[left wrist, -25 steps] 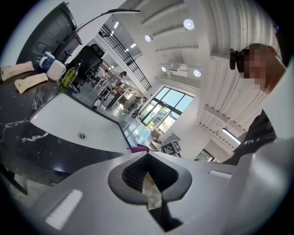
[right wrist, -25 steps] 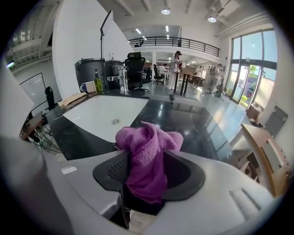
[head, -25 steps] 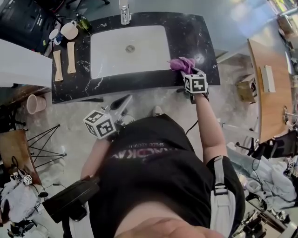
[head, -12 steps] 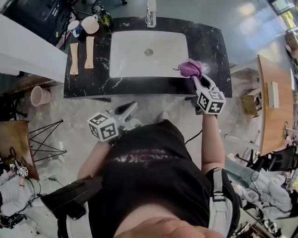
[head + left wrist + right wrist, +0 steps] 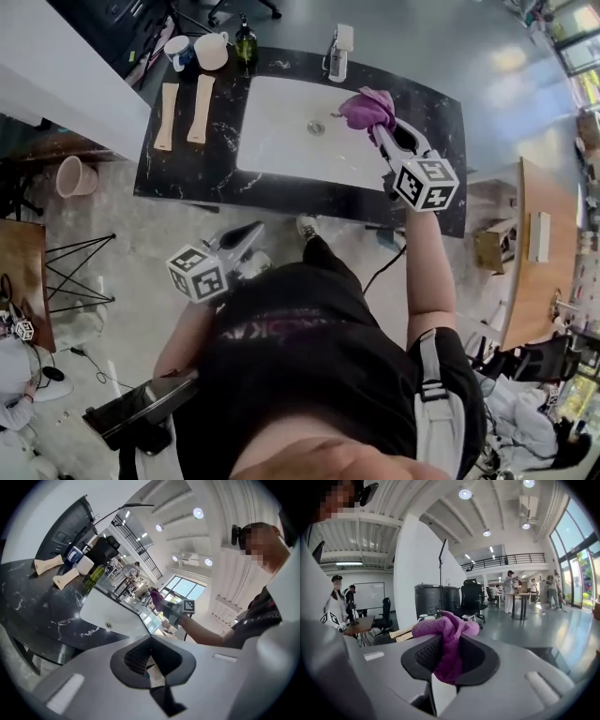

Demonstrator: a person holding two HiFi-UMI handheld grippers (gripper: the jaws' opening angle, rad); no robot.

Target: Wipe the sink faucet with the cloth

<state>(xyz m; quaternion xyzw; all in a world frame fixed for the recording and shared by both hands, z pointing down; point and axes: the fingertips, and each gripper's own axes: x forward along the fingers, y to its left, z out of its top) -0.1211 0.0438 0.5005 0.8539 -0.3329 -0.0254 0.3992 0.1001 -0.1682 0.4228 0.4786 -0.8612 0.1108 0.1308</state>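
Observation:
The chrome faucet (image 5: pixel 337 52) stands at the far edge of the white sink (image 5: pixel 281 141), which is set in a black marble counter (image 5: pixel 427 122). My right gripper (image 5: pixel 380 127) is shut on the bunched purple cloth (image 5: pixel 366 106); its jaws have just been closing on it. It holds the cloth in the air over the basin's far right corner, a little short of the faucet. In the right gripper view the cloth (image 5: pixel 445 630) hangs pinched between the pads. My left gripper (image 5: pixel 251 232) is shut on nothing, low in front of the counter.
Left of the sink lie two wooden boards (image 5: pixel 183 112), with two mugs (image 5: pixel 211 49) and a green bottle (image 5: pixel 244 42) behind them. A pink bucket (image 5: pixel 70 175) and a black wire stand (image 5: pixel 80 272) are on the floor at left. A wooden table (image 5: pixel 530 253) stands at right.
The right gripper took the cloth off the counter right of the sink, lifted it and carried it over the basin toward the faucet. The left gripper stayed low in front of the counter.

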